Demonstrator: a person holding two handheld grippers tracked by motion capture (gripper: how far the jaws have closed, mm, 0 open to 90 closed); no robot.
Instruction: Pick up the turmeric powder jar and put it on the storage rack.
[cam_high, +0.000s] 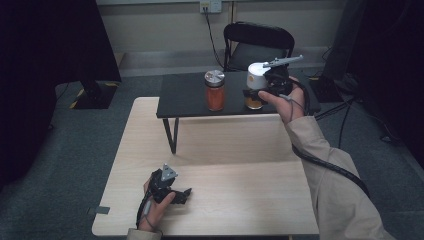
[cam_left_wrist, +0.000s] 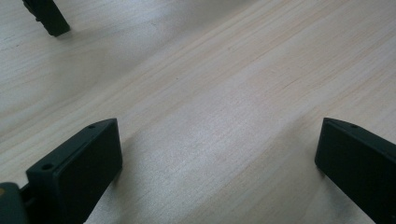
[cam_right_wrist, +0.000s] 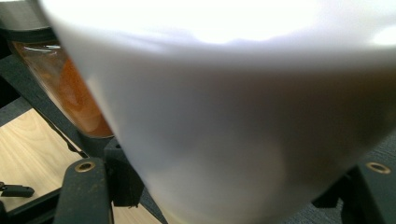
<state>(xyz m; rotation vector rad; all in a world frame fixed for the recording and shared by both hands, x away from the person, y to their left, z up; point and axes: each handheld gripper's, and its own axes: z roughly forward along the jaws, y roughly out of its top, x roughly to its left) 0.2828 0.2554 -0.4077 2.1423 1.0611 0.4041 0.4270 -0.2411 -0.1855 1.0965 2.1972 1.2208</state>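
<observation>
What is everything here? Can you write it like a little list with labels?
table: pale wood, with a black shelf standing at its far end
jar: orange stuff inside, silver lid, on the shelf
cup: white, on the shelf to the right of the jar, between the right gripper's jaws
right gripper: at the cup, jaws on either side of it; grip cannot be judged
left gripper: open, low over bare wood near the table's front
chair: black, behind the shelf
</observation>
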